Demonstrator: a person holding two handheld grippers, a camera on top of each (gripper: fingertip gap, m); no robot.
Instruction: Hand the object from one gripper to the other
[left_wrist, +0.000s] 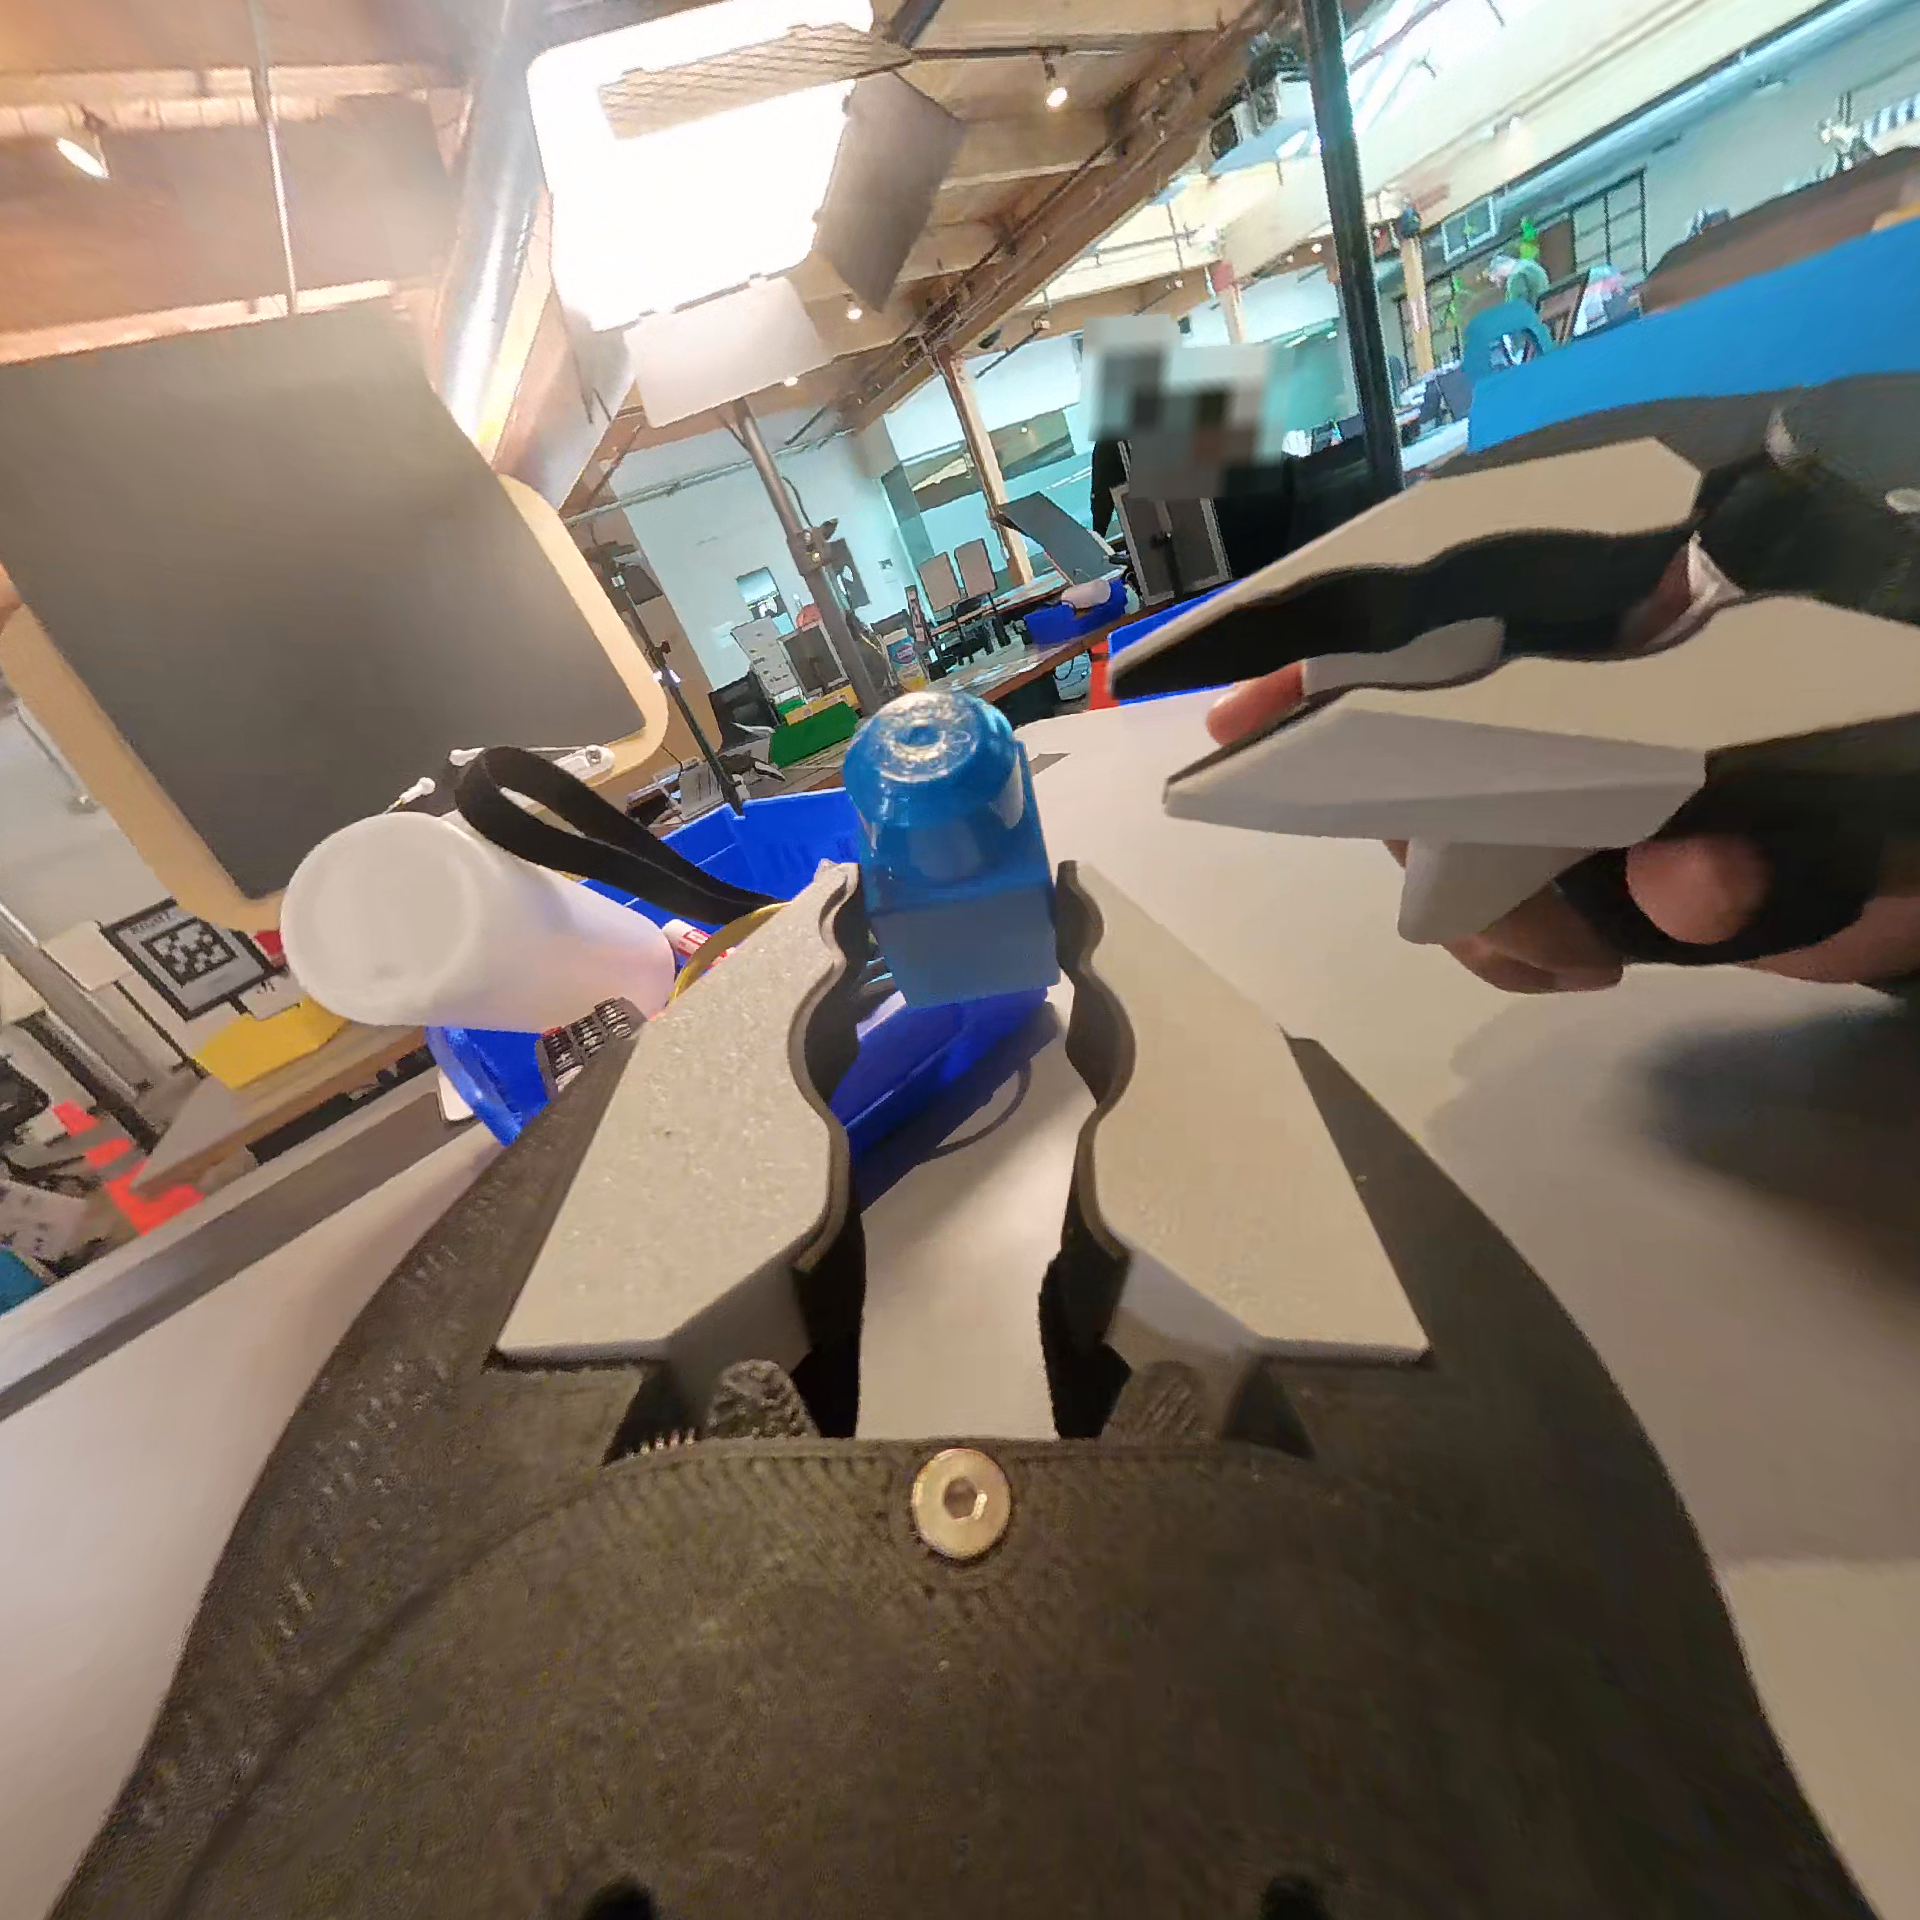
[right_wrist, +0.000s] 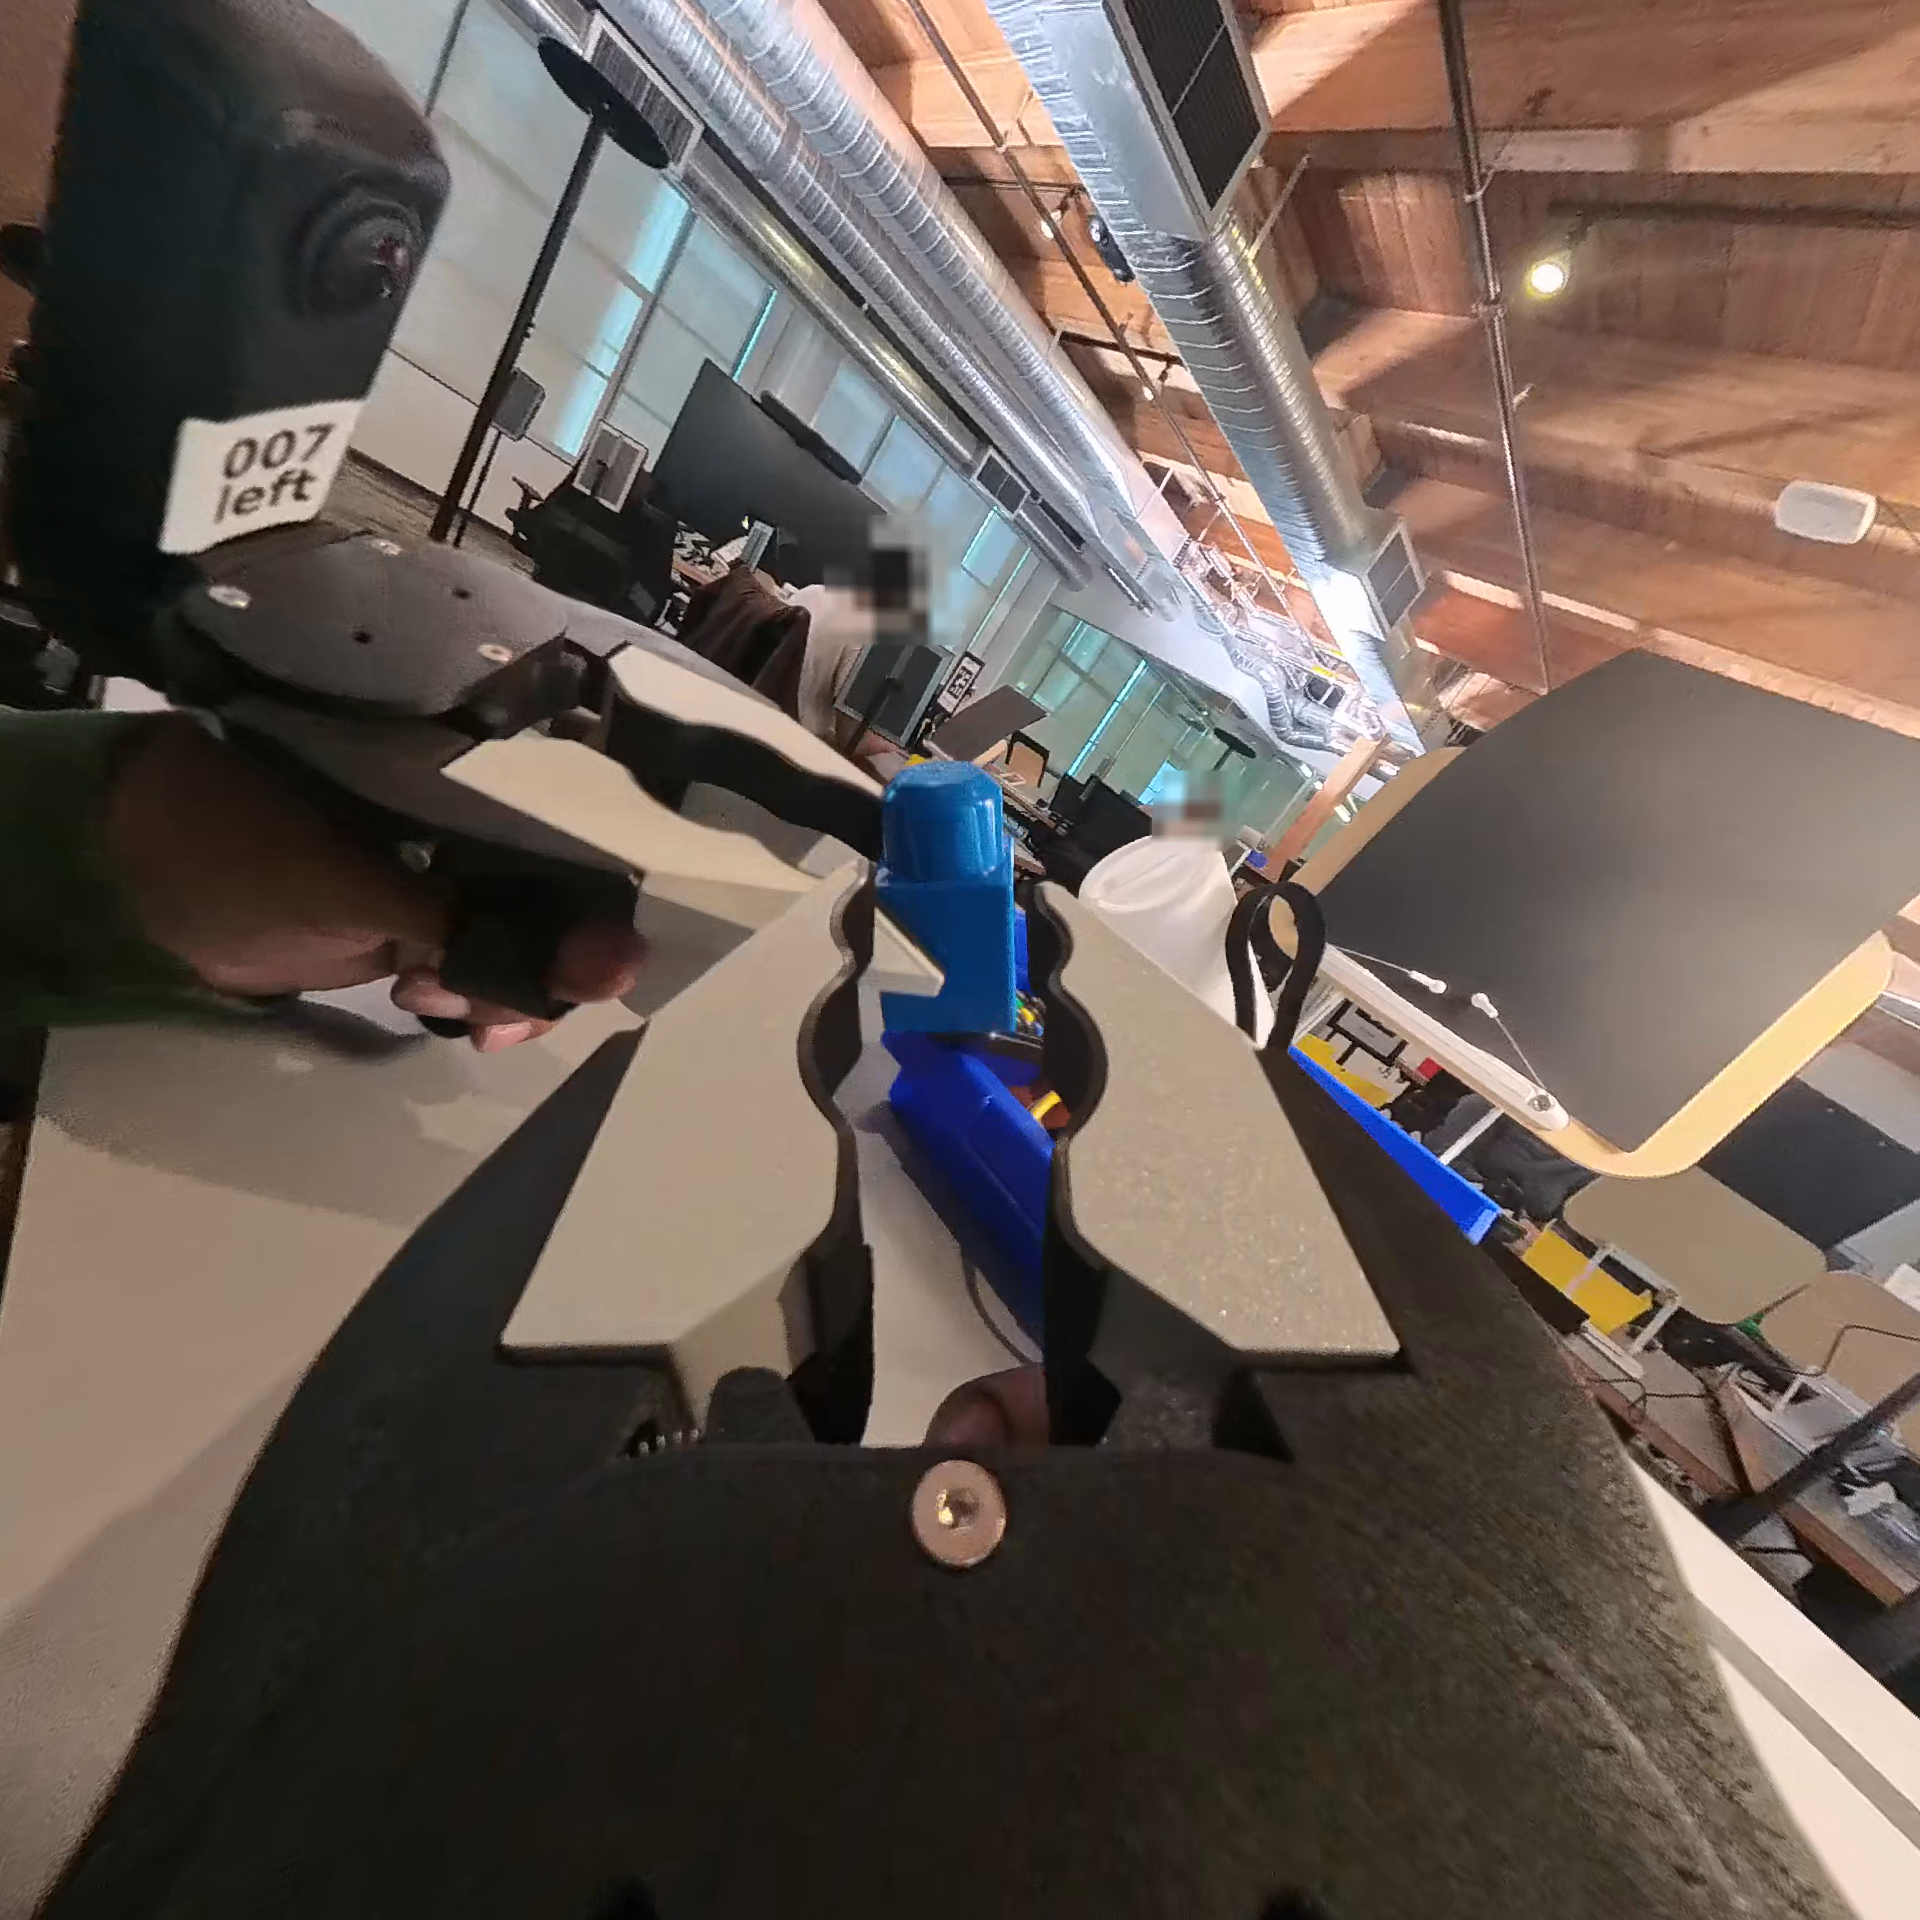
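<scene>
Bottle (left_wrist: 457, 925), strap (left_wrist: 592, 821) in blue bin (left_wrist: 914, 1070)

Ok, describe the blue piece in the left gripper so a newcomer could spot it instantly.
Start at the grey table and find the blue bin at its edge. Above the bin, the left gripper has its jaws closed on the blue piece. It is a square block topped by a rounded cap, unlike the white bottle beside it.

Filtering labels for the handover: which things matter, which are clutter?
Job: blue plastic piece, left gripper holding it, open right gripper.
Clutter: white bottle, black strap, blue bin, grey table.
</scene>
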